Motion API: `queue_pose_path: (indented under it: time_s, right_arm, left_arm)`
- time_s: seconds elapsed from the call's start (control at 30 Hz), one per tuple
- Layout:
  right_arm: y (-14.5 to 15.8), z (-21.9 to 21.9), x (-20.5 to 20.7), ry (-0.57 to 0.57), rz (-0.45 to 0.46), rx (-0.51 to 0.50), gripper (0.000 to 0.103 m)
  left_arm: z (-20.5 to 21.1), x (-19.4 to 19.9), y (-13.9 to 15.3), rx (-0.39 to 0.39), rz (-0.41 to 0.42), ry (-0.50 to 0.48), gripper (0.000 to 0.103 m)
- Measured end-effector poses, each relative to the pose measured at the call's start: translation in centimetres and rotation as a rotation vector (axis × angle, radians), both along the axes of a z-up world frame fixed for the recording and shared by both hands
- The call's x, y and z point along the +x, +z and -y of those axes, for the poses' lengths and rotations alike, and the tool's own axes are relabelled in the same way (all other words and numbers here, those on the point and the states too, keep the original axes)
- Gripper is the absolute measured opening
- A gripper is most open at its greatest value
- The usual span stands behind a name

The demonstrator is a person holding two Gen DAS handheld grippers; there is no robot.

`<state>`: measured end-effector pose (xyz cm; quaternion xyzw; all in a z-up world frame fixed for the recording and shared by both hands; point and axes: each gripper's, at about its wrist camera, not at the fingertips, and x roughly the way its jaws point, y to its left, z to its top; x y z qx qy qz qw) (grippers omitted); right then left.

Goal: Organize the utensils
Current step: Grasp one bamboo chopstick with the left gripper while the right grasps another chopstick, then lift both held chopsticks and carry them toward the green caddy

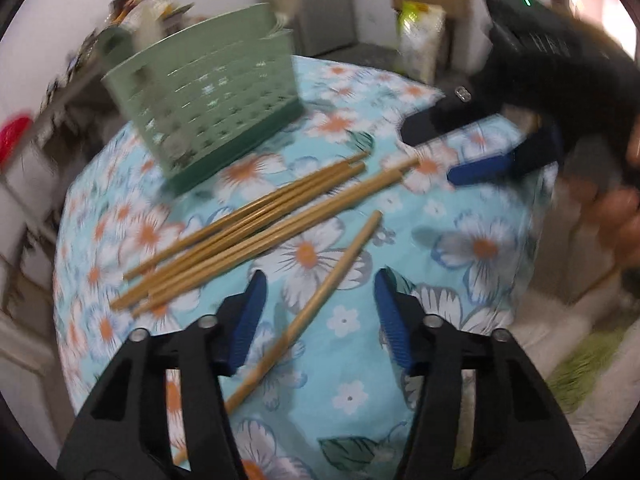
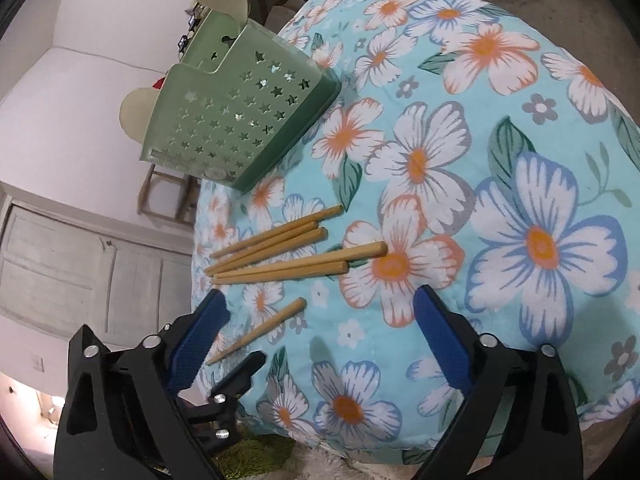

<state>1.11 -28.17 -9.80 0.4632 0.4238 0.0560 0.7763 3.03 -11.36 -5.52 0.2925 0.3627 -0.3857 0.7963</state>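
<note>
Several wooden chopsticks (image 1: 256,224) (image 2: 280,256) lie bunched on the floral tablecloth (image 1: 440,280) (image 2: 480,160). One single chopstick (image 1: 340,264) (image 2: 260,330) lies apart, nearer to me. My left gripper (image 1: 320,300) is open and straddles the single chopstick, its blue pads clear of it. My right gripper (image 2: 322,300) is open wide above the cloth, with the single chopstick's thick end inside its span; it also shows at the upper right of the left wrist view (image 1: 428,148). A green perforated utensil holder (image 1: 208,92) (image 2: 240,120) stands behind the chopsticks.
The round table's edge drops off close behind the holder and on my side. A yellow-green pack (image 1: 420,40) and a cardboard box stand on the floor beyond. A wooden chair (image 2: 160,196) is by the wall. A green rug (image 1: 580,372) lies below. A hand (image 1: 624,220) holds the right gripper.
</note>
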Motion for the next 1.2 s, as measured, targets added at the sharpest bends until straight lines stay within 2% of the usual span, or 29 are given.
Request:
queue_pose_path:
  time_s: [0.1, 0.2, 0.27, 0.47, 0.97, 1.1, 1.2]
  right_arm:
    - [0.1, 0.4, -0.5, -0.013, -0.004, 0.040, 0.079]
    - [0.1, 0.3, -0.7, -0.006, 0.018, 0.091, 0.073]
    - [0.3, 0.1, -0.6, 0.008, 0.033, 0.117, 0.069]
    - [-0.9, -1.1, 0.6, -0.001, -0.017, 0.147, 0.051]
    - [-3.1, -0.1, 2.4, -0.176, -0.069, 0.210, 0.018]
    - [-3.4, 0.3, 2.5, -0.198, -0.065, 0.233, 0.015]
    - [-2.7, 0.4, 2.4, -0.191, -0.052, 0.200, 0.015]
  left_arm:
    - [1.0, -0.4, -0.9, 0.050, 0.016, -0.036, 0.036]
    - [1.3, -0.2, -1.3, 0.051, 0.006, -0.032, 0.027]
    - [1.3, 0.1, -1.4, 0.056, 0.012, -0.021, 0.017]
    - [0.5, 0.5, -1.3, 0.044, 0.002, 0.001, 0.010]
    - [-2.5, 2.3, -1.1, -0.054, -0.134, 0.103, 0.009]
    - [-2.9, 2.6, -1.0, -0.075, -0.161, 0.120, 0.009]
    - [-3.3, 3.0, -0.9, -0.084, -0.174, 0.142, 0.008]
